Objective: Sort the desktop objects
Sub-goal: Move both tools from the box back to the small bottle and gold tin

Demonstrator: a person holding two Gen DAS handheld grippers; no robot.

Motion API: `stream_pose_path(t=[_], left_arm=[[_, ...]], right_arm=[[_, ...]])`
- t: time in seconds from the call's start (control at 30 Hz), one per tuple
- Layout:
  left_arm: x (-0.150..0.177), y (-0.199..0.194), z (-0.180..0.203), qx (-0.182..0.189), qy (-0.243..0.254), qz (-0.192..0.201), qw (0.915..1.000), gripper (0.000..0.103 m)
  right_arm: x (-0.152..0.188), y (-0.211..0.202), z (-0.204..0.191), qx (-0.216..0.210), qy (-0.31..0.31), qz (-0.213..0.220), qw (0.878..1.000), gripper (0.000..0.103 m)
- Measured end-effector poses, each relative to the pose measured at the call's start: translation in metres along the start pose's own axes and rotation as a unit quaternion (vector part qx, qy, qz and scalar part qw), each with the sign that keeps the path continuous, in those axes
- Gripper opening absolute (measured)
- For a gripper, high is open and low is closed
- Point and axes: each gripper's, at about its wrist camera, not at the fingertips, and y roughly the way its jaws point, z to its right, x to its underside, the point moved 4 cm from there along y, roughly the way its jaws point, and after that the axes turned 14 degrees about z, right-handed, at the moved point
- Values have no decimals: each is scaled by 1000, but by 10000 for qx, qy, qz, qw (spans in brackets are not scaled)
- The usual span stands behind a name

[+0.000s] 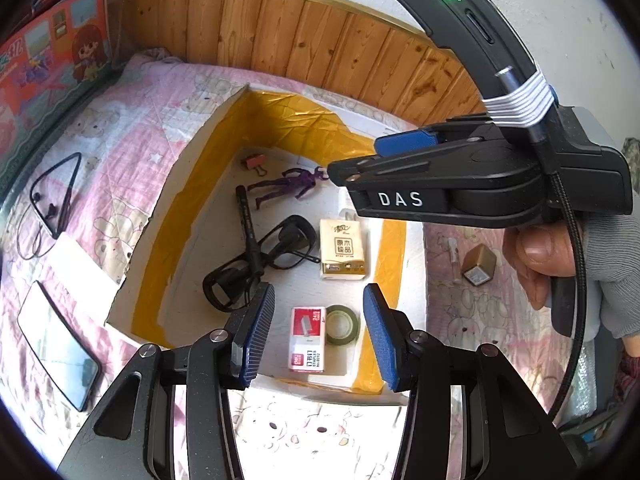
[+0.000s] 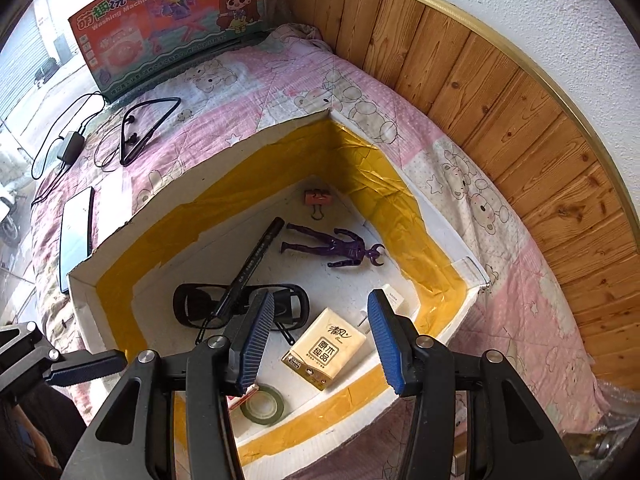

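A white foam box (image 1: pixel 208 128) lined with yellow tape lies on a pink quilt. In it are a binder clip (image 1: pixel 254 161), a purple figure (image 1: pixel 288 186), a black marker (image 1: pixel 248 228), black glasses (image 1: pixel 256 264), a tissue pack (image 1: pixel 342 249), a staples box (image 1: pixel 307 338) and a green tape roll (image 1: pixel 342 325). My left gripper (image 1: pixel 318 336) hovers open and empty above the staples box and tape roll. My right gripper (image 2: pixel 320 342) also hangs open and empty, over the tissue pack (image 2: pixel 326 350) and beside the glasses (image 2: pixel 192 308). In the left wrist view, the right gripper (image 1: pixel 356 158) reaches in from the right.
On the quilt to the left lie a phone (image 1: pixel 56 344), a white slab (image 1: pixel 80 264) and neckband earphones (image 1: pixel 56 196). A toy carton (image 2: pixel 168 20) stands at the back. A small gold cube (image 1: pixel 479 266) and a vial (image 1: pixel 454 254) lie right of the box. A wooden wall panel (image 2: pixel 500 100) borders the far side.
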Motion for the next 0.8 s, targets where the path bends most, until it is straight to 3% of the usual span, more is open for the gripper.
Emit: stream_pose_path(t=[0.47, 0.8], left_arm=[[-1, -13, 4, -291, 269, 263, 9989, 49], [0, -23, 11, -382, 405, 452, 9974, 49]], right_arm=[[42, -42, -4, -50, -37, 178, 9998, 51], [62, -78, -17, -62, -62, 551, 9984, 51]])
